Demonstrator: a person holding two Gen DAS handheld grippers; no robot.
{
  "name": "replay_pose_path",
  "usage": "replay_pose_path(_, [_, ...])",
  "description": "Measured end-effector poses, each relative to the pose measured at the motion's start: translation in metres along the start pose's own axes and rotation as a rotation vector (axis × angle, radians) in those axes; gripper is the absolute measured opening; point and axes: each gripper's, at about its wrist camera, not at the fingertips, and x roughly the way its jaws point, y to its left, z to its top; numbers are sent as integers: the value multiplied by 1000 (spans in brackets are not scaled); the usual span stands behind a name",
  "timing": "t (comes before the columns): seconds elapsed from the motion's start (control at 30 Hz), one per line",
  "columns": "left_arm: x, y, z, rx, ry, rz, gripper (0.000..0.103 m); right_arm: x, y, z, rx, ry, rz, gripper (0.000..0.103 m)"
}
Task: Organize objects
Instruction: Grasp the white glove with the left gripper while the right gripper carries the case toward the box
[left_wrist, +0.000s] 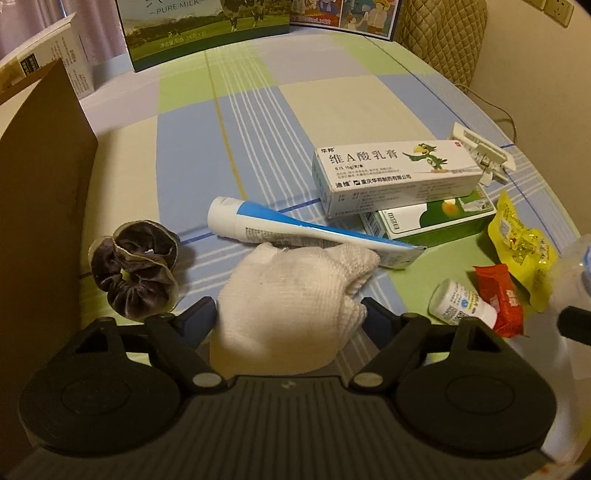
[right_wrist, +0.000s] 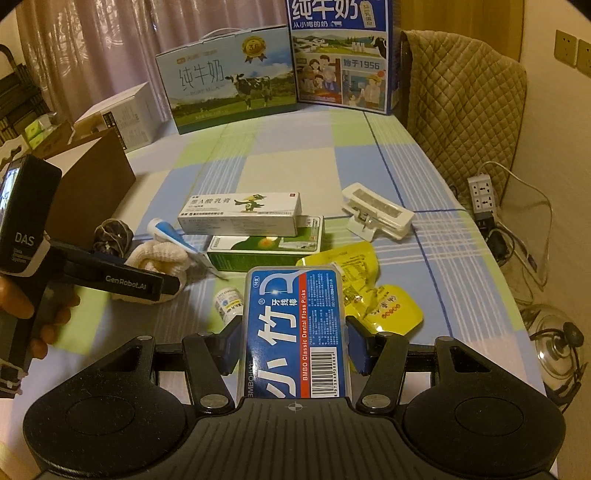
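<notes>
A crumpled white cloth (left_wrist: 295, 295) lies on the checked tablecloth (left_wrist: 258, 122), between the fingers of my left gripper (left_wrist: 290, 314); both pads touch its sides. In the right wrist view that left gripper (right_wrist: 162, 286) reaches over the cloth (right_wrist: 155, 258), held by a hand. My right gripper (right_wrist: 291, 343) is shut on a blue-labelled dental floss pick box (right_wrist: 295, 325), lifted above the table. A dark scrunchie (left_wrist: 135, 269) sits just left of the cloth. A blue-and-white tube (left_wrist: 288, 229) lies behind it.
A white ointment box (left_wrist: 395, 173) rests on a green box (left_wrist: 424, 218), with a white clip (left_wrist: 480, 155) beyond. A yellow packet (left_wrist: 521, 251), red packet (left_wrist: 502, 299) and small white bottle (left_wrist: 461, 302) lie at right. A brown box (left_wrist: 40, 184) stands at left, milk cartons (right_wrist: 229, 81) at the back.
</notes>
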Motion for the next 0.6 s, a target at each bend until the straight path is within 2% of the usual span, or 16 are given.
replay_pose_path(0.07, [-2, -2, -2, 10, -21, 4, 72, 0, -1, -1, 3, 2, 3, 54])
replay_pose_path(0.17, [-9, -6, -7, 37, -50, 2, 53, -2, -3, -2, 8, 1, 12, 54])
replay_pose_path(0.3, [-17, -6, -15, 43, -54, 6, 42, -5, -1, -3, 4, -1, 28, 54])
replay_pose_path(0.4, [-28, -2, -23, 20, -53, -8, 37, -5, 3, -1, 1, 1, 49, 54])
replay_pose_path(0.6, [-67, 10, -39, -44, -94, -53, 35, -7, 21, 5, -13, 4, 111, 54])
